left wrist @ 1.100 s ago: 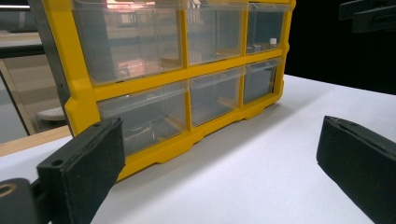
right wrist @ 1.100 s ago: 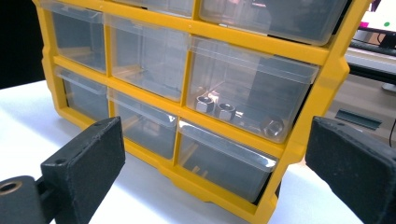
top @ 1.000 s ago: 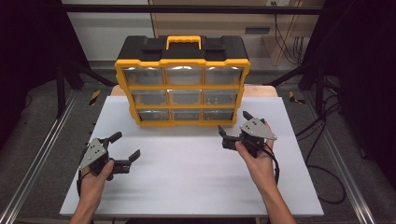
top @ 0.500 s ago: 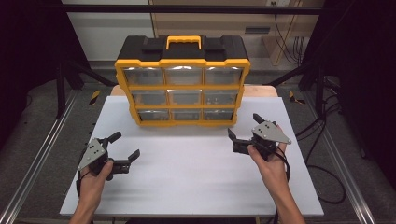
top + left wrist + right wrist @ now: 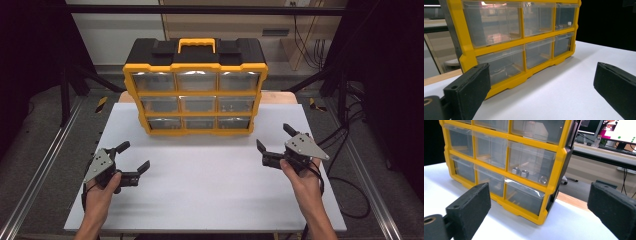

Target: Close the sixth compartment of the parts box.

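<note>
The left claw [image 5: 132, 156] was spread wide and held nothing, and it sat low over the white surface [image 5: 210, 185] near the front left corner, well away from the yellow drawer box [image 5: 195, 87]. The right claw [image 5: 273, 139] was wide open too, with nothing between its black jaws, and it pointed at the box's right end from just off to the side without touching it. The box stood upright at the back of the surface, and some metal nuts [image 5: 521, 172] lay inside one clear drawer [image 5: 530, 162].
</note>
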### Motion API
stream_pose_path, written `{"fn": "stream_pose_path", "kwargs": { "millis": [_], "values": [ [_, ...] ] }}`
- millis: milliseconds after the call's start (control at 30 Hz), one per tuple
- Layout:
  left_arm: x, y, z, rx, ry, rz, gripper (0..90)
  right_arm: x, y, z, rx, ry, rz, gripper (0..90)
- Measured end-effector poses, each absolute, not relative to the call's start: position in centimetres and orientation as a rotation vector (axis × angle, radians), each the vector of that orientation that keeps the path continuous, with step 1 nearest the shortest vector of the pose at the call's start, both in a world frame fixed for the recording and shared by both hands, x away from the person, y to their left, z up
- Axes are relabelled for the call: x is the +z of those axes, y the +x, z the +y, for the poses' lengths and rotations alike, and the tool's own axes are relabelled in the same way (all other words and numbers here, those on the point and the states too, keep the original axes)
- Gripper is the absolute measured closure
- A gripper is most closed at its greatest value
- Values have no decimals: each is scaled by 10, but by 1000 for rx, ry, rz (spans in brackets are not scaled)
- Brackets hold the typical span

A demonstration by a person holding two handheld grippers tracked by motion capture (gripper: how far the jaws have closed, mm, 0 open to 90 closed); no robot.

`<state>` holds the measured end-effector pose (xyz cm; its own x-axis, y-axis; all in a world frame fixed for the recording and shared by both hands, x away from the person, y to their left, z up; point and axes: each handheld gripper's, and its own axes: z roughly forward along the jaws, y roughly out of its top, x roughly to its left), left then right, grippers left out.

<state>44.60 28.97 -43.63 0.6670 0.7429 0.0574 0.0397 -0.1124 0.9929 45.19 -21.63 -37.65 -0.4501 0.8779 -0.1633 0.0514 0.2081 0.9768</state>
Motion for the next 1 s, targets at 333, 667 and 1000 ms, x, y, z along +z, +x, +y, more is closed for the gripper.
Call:
{"fn": "stream_pose_path", "kwargs": {
  "millis": [333, 667, 1000],
  "values": [
    [-436, 444, 289, 682, 1594, 660, 11, -389, 443, -233, 1332, 879, 1693, 66],
    [-435, 443, 289, 683, 1598, 656, 11, -403, 439, -251, 1366, 899, 1698, 66],
    [-436, 443, 289, 682, 1593, 661, 11, -417, 437, -257, 1390, 903, 1695, 50]
  ]
}}
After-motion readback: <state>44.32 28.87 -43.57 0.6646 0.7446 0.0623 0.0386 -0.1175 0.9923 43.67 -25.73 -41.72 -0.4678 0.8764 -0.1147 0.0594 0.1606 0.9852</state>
